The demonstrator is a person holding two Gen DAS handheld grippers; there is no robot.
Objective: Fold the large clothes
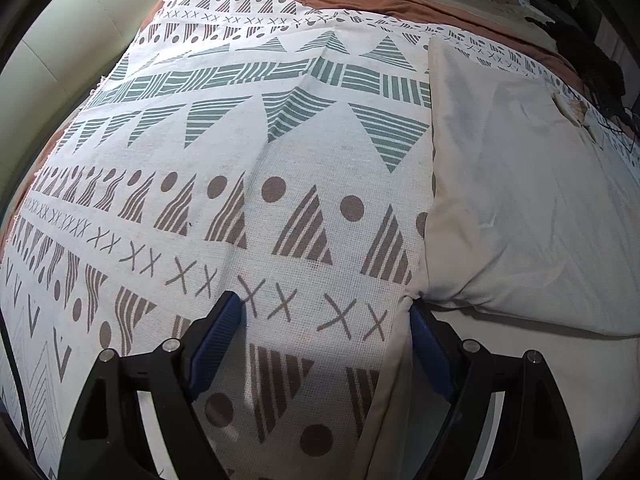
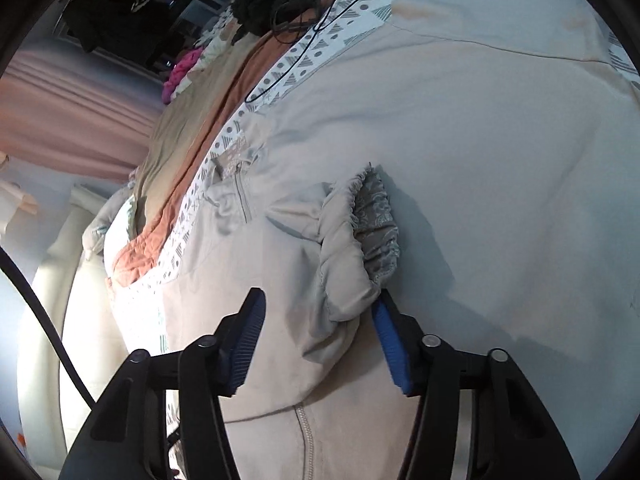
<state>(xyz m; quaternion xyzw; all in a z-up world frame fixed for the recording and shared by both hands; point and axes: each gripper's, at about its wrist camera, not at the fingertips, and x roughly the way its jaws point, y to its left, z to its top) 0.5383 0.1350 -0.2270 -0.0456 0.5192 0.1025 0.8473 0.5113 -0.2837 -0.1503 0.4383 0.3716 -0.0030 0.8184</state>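
- The beige jacket [image 2: 460,128] is lying spread over a patterned sheet [image 1: 248,168] on the bed, its zipper [image 2: 305,440] running down near the lower edge of the right wrist view, so the garment looks flattened out ready for folding.
- The right gripper [image 2: 320,320] is reaching over the sleeve cuff [image 2: 360,240], a bunched end with a gathered, printed lining showing at its mouth. Its jaws are standing partly apart with the cuff fabric between them; the right pad is touching the cloth while the left pad is standing clear, so nothing is being clamped yet.
- This placement probably means the sleeve is about to be picked up and laid across the body of the jacket (the usual first fold).
- The left gripper [image 1: 326,316] is hovering wide open at the jacket's edge, where beige cloth meets the sheet. Its right pad is just beside the hem corner and it is holding nothing; it seems to be waiting there to pin or lift that side.
- A black cable [image 2: 304,52] is trailing over the far sheet, well apart from both grippers.
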